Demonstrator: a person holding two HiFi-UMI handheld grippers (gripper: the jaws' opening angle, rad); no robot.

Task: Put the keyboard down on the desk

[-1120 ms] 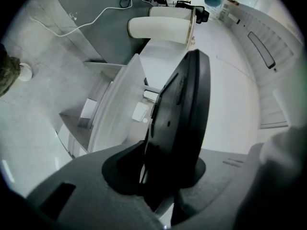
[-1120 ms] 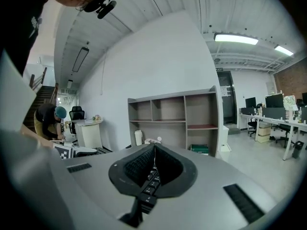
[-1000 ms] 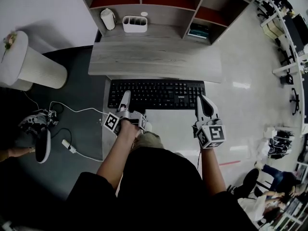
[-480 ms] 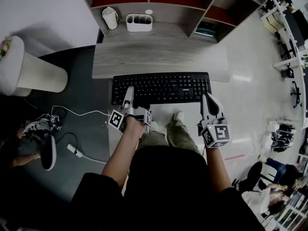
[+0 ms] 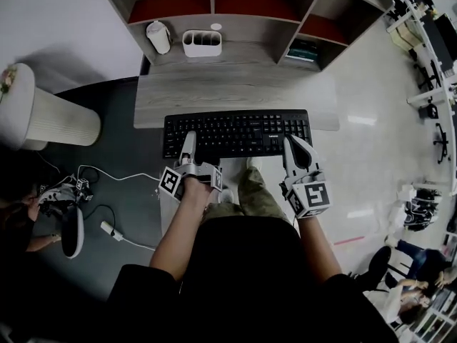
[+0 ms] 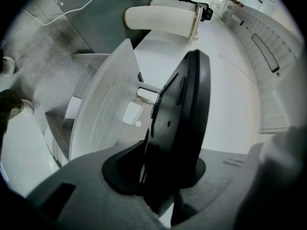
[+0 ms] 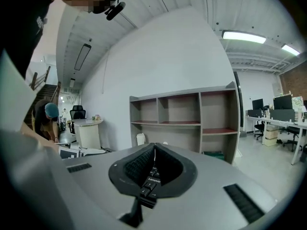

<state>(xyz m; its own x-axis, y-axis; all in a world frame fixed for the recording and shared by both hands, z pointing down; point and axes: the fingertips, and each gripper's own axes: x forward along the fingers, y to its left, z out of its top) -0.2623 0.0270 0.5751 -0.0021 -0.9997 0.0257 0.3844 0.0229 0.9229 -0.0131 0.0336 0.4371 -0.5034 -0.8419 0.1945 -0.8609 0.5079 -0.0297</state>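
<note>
A black keyboard (image 5: 235,133) hangs level between my two grippers, its far edge over the front strip of the grey wooden desk (image 5: 235,91). My left gripper (image 5: 187,148) is shut on its near left edge. In the left gripper view the keyboard (image 6: 184,104) stands edge-on between the jaws of the left gripper (image 6: 153,171). The right gripper (image 5: 296,152) is shut on the near right edge. In the right gripper view the keys (image 7: 148,181) sit pinched in the right gripper (image 7: 154,169). Whether the keyboard touches the desk I cannot tell.
At the desk's back stands a shelf unit (image 5: 214,6) with a white cup (image 5: 158,36), a white pen holder (image 5: 201,43) and a green box (image 5: 303,48). A white round stand (image 5: 43,116) is at left. Cables and a power strip (image 5: 107,227) lie on the floor.
Both grippers have carried the keyboard forward: it was short of the desk's front edge, and its far edge now overlaps the desk top. Both grips are unchanged.
</note>
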